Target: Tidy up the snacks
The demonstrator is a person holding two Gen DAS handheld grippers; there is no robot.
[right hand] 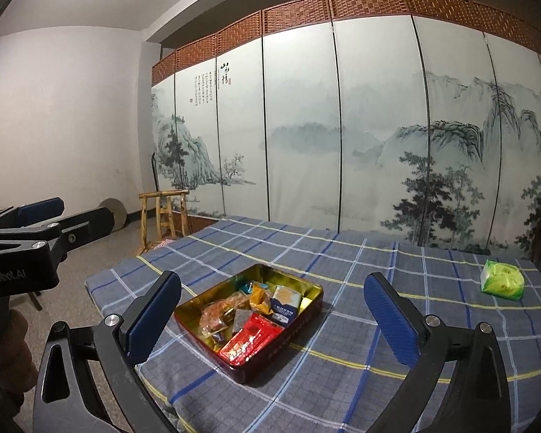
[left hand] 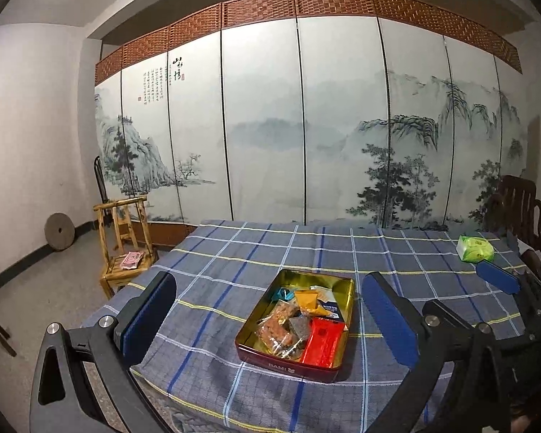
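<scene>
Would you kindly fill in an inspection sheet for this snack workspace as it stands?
Surface: blue-grey checked cloth covering the table.
Job's things: open gold-lined red tin holding wrapped snacks, among them a red packet; green packet lies apart, at the far right.
Clutter: nothing seen.
Grippers: left tool open, empty; right tool open, empty; both back from the tin.
Cables: nothing seen.
Surroundings: painted landscape screen; bamboo chair; round stone disc by the wall.
</scene>
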